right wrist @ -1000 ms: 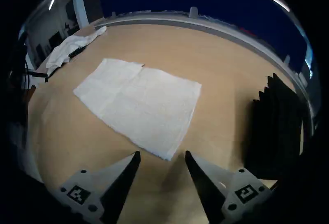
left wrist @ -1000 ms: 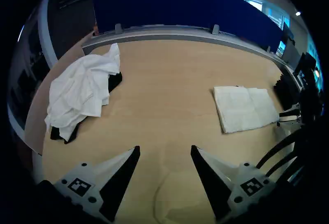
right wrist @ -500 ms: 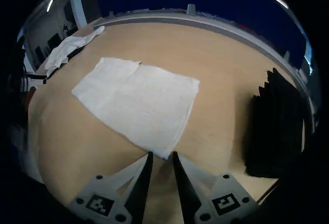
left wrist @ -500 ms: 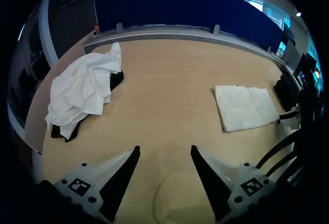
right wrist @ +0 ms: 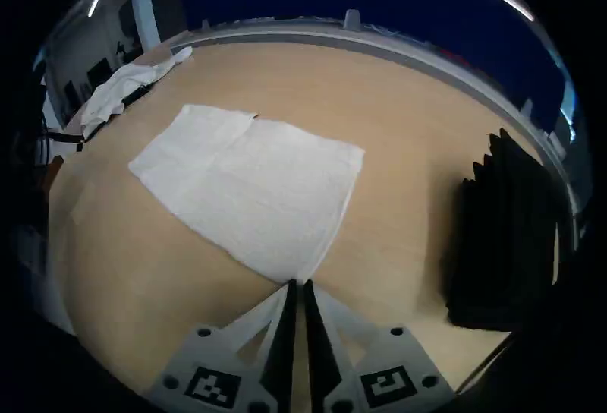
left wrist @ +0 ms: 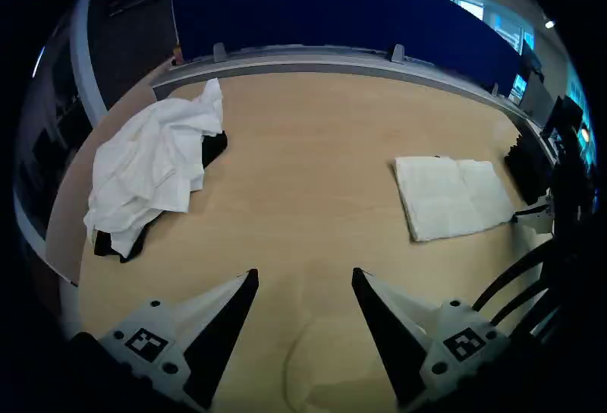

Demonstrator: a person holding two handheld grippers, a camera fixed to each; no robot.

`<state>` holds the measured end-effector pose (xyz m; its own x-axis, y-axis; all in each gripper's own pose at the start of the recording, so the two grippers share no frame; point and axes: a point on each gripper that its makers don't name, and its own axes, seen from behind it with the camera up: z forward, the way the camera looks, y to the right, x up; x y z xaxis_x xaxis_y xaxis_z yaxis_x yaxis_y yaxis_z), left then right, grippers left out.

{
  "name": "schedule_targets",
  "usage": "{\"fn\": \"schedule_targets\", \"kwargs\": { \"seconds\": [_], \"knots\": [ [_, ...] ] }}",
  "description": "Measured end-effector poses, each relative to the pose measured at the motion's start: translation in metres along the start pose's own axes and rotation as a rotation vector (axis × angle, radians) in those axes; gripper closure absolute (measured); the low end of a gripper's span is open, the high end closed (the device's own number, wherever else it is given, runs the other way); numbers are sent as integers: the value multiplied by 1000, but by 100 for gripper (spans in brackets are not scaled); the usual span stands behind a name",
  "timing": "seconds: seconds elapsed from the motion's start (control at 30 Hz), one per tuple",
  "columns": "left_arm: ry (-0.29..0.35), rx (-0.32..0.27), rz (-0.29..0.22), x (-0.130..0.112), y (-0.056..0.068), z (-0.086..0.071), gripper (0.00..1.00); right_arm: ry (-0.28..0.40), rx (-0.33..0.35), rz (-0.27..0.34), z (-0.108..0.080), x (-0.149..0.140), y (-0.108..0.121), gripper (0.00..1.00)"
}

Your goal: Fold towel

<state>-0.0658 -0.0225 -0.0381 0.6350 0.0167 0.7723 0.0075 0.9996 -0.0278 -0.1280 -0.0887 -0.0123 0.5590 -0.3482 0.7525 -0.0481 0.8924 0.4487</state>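
Towel: the white towel lay spread flat on the wooden counter with a faint crease running across it. From the left gripper view, we saw the towel over on the right half of the counter.
Right gripper: the right gripper was clenched, with just a sliver of a gap between its fingers. The tips sat right on the towel's near corner, so it looked to us like it was pinching that corner. The left gripper view caught the right gripper small and far off, at the towel's right-hand edge.
Left gripper: the left gripper was released, fingers spread wide. There was only bare counter between them, well apart from the towel.
Other cloth: a heap of white cloth was crumpled up at the far left of the counter, well apart from the towel. It lay over something black that poked out from under it.
Black stack: a black stack with a ridged edge sat near the towel's right side, not touching it. We honestly couldn't tell what it was.
Backdrop: a blue divider ran along the counter's far edge.
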Motion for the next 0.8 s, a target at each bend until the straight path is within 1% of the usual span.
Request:
{"fn": "schedule_targets", "kwargs": {
  "seconds": [0.13,0.43,0.6,0.8],
  "knots": [
    [1,-3,0,1,1,-1,8,0,2,7,0,1,0,97],
    [4,-2,2,4,1,-2,9,29,4,41,-6,12,1,98],
    [5,1,3,3,-1,-5,9,59,13,51,-16,26,-2,98],
    [8,0,-4,3,-4,-10,9,97,14,53,-32,51,-6,98]
  ]
}}
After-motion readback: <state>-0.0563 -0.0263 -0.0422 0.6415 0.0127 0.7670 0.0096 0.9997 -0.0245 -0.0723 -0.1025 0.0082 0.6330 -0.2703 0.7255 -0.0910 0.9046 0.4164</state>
